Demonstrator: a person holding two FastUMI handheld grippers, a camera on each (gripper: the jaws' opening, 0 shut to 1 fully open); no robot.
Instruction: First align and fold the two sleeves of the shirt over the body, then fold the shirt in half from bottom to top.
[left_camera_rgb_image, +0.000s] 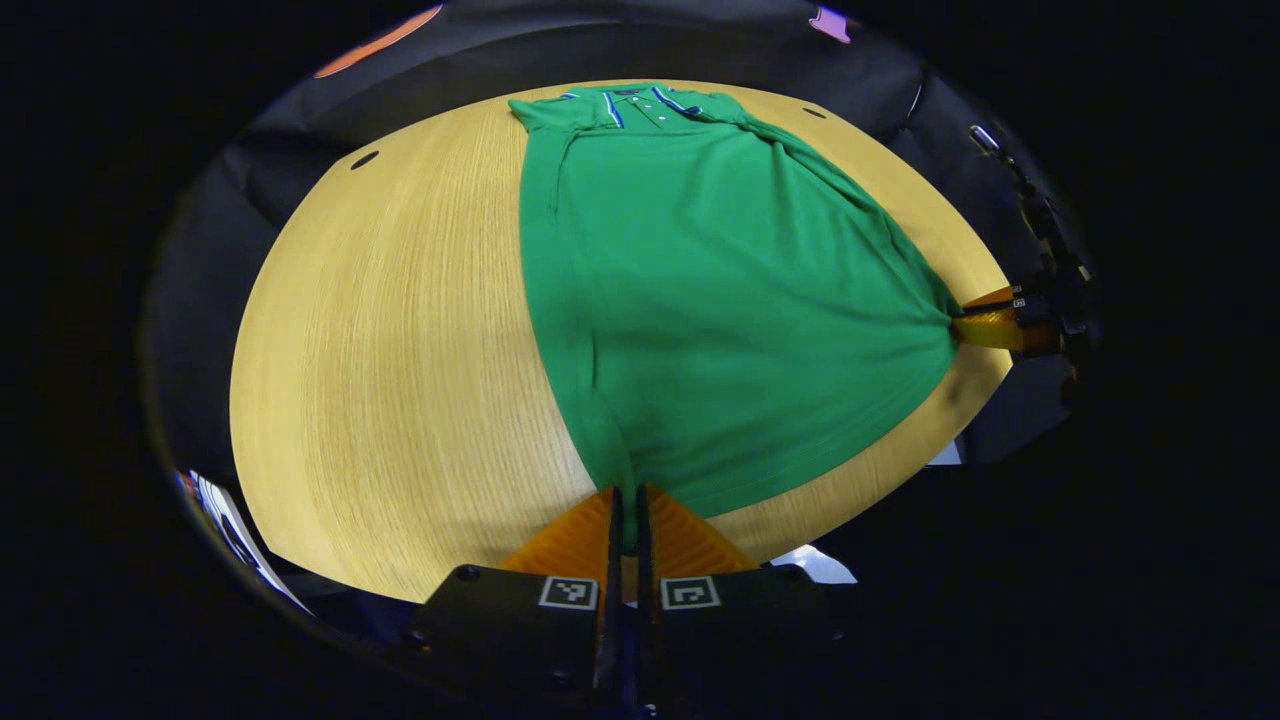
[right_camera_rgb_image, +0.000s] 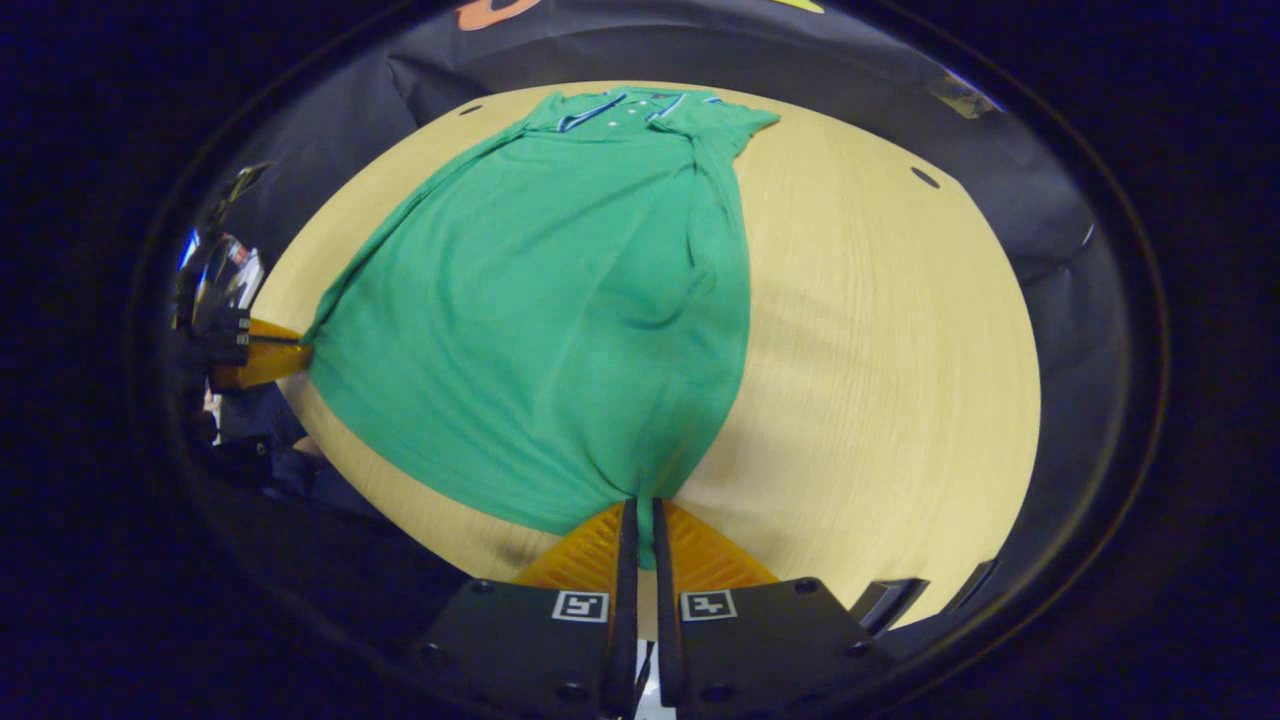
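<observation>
A green polo shirt (left_camera_rgb_image: 720, 300) lies on the wooden table (left_camera_rgb_image: 400, 350) with its collar (left_camera_rgb_image: 640, 100) at the far edge and both sleeves folded in over the body. In the left gripper view, my left gripper (left_camera_rgb_image: 625, 505) is shut on the near bottom hem corner. The right gripper (left_camera_rgb_image: 958, 325) pinches the other hem corner at the right. In the right gripper view, my right gripper (right_camera_rgb_image: 640, 510) is shut on the shirt (right_camera_rgb_image: 560, 300) at its hem, and the left gripper (right_camera_rgb_image: 303, 350) holds the far corner at the left. The hem is stretched between them.
The table (right_camera_rgb_image: 880, 350) has small dark holes (left_camera_rgb_image: 364, 159) near its far corners. Black cloth wall rises behind the table. Some white items (left_camera_rgb_image: 225, 520) lie below the table's near left edge.
</observation>
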